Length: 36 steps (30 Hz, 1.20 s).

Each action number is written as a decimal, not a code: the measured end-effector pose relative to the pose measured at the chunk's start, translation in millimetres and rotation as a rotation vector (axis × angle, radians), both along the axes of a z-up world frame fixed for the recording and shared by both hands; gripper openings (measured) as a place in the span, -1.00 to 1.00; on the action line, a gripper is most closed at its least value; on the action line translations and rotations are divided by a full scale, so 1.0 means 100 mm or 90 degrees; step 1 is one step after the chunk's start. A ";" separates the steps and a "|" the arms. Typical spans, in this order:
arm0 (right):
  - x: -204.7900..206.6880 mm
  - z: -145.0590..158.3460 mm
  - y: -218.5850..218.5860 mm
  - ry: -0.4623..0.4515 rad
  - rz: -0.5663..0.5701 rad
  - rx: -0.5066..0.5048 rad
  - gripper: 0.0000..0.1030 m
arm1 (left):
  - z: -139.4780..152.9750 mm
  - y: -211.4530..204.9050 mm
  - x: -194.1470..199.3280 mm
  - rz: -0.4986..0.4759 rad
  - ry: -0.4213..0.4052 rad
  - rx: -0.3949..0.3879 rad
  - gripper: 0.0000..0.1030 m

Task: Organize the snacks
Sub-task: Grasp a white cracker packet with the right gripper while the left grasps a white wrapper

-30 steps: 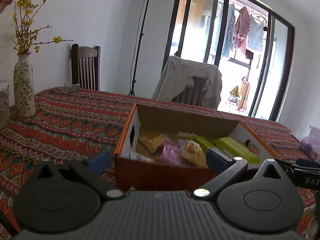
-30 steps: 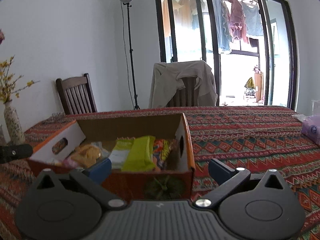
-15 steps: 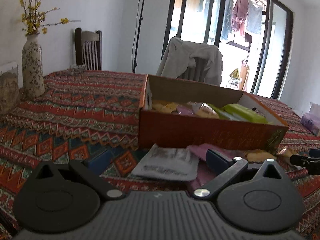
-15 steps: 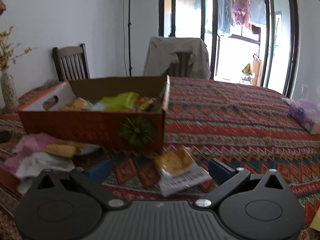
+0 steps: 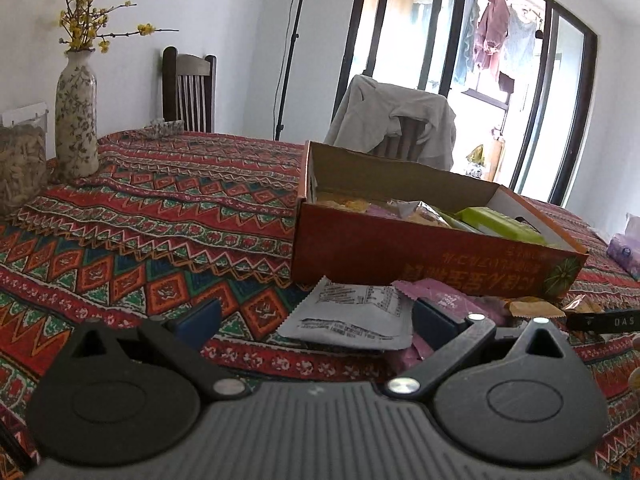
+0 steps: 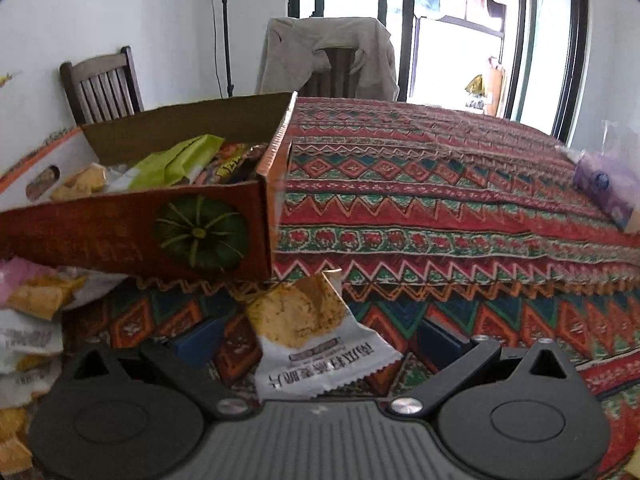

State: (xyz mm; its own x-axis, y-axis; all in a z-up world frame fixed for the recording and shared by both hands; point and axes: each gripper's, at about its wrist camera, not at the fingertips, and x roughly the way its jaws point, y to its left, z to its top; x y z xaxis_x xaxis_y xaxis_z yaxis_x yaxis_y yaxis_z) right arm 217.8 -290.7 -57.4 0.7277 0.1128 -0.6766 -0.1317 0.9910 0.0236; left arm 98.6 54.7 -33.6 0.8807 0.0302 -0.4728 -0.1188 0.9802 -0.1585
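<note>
An orange cardboard box (image 5: 420, 248) holds several snack packets and stands on the patterned tablecloth; it also shows in the right wrist view (image 6: 132, 232). My left gripper (image 5: 316, 316) is open, low over a white-grey snack packet (image 5: 352, 318) that lies between its fingers in front of the box. A purple packet (image 5: 444, 296) and a yellow one (image 5: 532, 308) lie beside it. My right gripper (image 6: 316, 336) is open around a white packet with a yellow biscuit picture (image 6: 316, 336). More loose packets (image 6: 32, 300) lie at the left.
A flowered vase (image 5: 76, 116) and a jar (image 5: 20, 168) stand at the table's far left. A purple tissue pack (image 6: 608, 188) lies at the right edge. Two chairs stand behind the table, one draped with a jacket (image 5: 392, 116).
Both grippers have dropped from above the box to the table in front of it. The loose packets have come into view between the open fingers.
</note>
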 end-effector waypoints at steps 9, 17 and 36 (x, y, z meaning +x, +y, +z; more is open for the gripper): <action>-0.17 0.03 0.05 -0.043 0.029 0.006 0.16 | -0.01 0.02 -0.01 0.006 -0.003 -0.012 1.00; -0.41 0.13 0.08 -0.122 0.024 -0.005 -0.12 | 0.00 0.03 -0.01 0.008 -0.004 -0.015 1.00; -0.55 0.25 -0.02 -0.198 0.010 0.018 -0.17 | 0.03 -0.06 0.44 -0.047 0.126 0.029 1.00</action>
State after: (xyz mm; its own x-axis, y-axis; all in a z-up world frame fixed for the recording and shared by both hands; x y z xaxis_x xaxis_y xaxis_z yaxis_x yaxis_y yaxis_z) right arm 163.2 -292.3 -32.9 0.8971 0.1416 -0.4185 -0.1524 0.9883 0.0076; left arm 142.9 48.9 -30.8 0.7712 -0.0053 -0.6365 -0.0708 0.9930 -0.0941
